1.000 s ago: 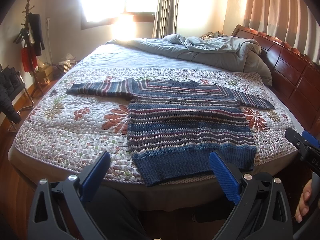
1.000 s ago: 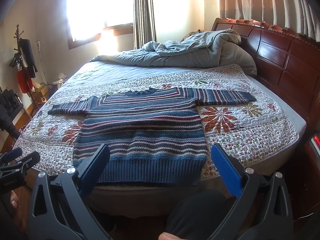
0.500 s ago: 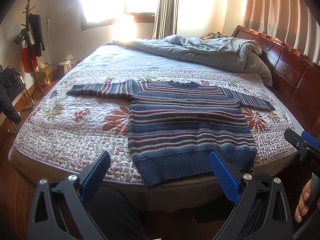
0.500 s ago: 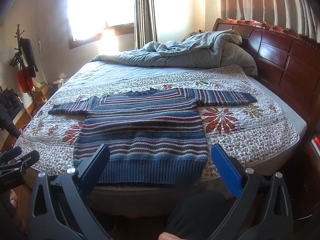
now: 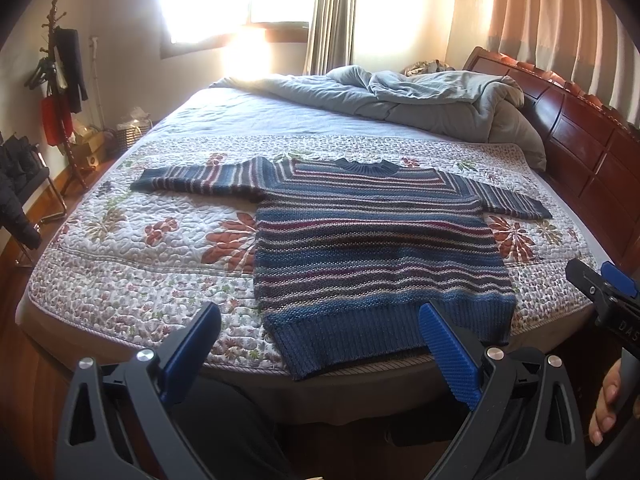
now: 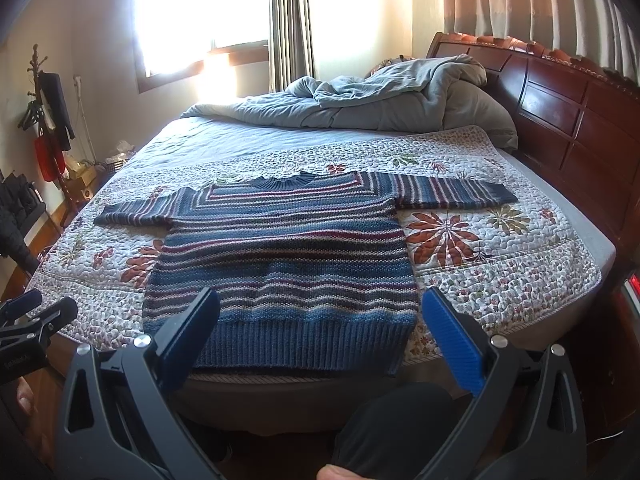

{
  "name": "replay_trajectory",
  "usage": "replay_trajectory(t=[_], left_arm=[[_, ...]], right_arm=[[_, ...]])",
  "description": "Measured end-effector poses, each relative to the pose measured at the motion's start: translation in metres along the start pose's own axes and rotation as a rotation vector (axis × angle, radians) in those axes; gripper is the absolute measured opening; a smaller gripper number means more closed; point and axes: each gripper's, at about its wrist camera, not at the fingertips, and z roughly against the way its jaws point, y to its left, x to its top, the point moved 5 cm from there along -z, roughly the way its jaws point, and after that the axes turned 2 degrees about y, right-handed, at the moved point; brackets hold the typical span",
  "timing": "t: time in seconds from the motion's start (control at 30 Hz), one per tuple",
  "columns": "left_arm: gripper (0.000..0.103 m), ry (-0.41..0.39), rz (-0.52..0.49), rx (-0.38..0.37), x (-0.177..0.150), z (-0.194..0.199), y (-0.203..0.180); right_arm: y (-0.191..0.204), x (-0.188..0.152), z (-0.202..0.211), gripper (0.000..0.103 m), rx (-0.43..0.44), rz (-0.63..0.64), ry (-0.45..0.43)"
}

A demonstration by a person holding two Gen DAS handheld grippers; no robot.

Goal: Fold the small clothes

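Observation:
A blue striped knit sweater (image 5: 376,248) lies flat on the floral quilt (image 5: 132,248), both sleeves spread out, its hem at the near edge of the bed. It also shows in the right wrist view (image 6: 284,256). My left gripper (image 5: 320,348) is open and empty, held off the bed just in front of the hem's left part. My right gripper (image 6: 320,336) is open and empty, just in front of the hem. The right gripper also shows at the right edge of the left wrist view (image 5: 600,284), and the left gripper at the left edge of the right wrist view (image 6: 36,316).
A rumpled grey duvet (image 5: 420,96) lies at the far side of the bed. A dark wooden headboard (image 6: 568,112) runs along the right. A coat rack (image 5: 60,80) and clutter stand on the floor at the left. My knees are below the grippers.
Both grippers have barely shifted; the sweater lies as before and both grippers stay open.

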Motion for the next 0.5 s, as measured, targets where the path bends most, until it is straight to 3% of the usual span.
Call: replay_trajectory(t=[0.3,0.4,0.5], left_arm=[[0.099,0.01,-0.018,-0.016,0.006,-0.025,-0.002],[0.099,-0.025,-0.028,-0.071,0.01,-0.038,-0.007],[0.099,-0.009,-0.038,-0.144,0.019,-0.058,-0.013]], right_arm=[[-0.006,0.002,-0.026,0.1,-0.002,0.005,0.032],[-0.017,0.006,-0.046,0.1,-0.006,-0.004,0.051],[-0.03,0.013,-0.065,0.1,-0.023,0.012,0.048]])
